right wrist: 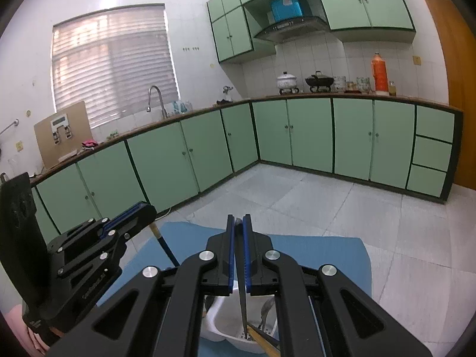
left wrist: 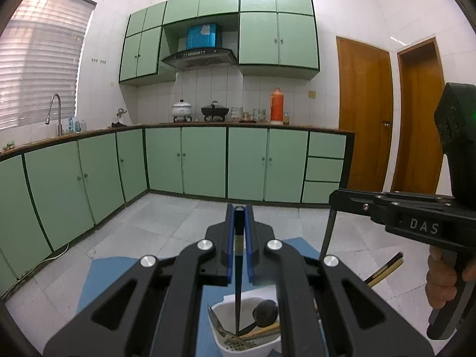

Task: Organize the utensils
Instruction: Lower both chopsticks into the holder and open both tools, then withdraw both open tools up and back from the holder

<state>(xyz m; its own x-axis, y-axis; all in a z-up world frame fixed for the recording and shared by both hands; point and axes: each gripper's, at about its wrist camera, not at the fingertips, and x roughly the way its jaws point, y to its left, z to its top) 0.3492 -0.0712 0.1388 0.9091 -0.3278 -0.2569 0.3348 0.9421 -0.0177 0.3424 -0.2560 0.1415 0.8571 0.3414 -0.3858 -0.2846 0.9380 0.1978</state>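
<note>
My left gripper (left wrist: 239, 208) is shut on a dark chopstick (left wrist: 238, 285) that hangs down into a white utensil holder (left wrist: 253, 348). The holder contains a black ladle (left wrist: 264, 312), metal utensils and wooden-handled pieces. My right gripper (right wrist: 238, 218) is shut on a thin dark utensil (right wrist: 242, 303) that points down into the same holder (right wrist: 221, 330). In the right wrist view the left gripper (right wrist: 142, 208) is at the left with its chopstick (right wrist: 165, 244). In the left wrist view the right gripper's body (left wrist: 416, 217) is at the right, and a gold-and-black handle (left wrist: 386, 269) shows below it.
A blue mat (left wrist: 98, 279) lies under the holder on the grey tiled floor (right wrist: 297, 196). Green cabinets (left wrist: 205, 160) with a counter run along the back and left walls. A wooden door (left wrist: 366, 113) is at the right.
</note>
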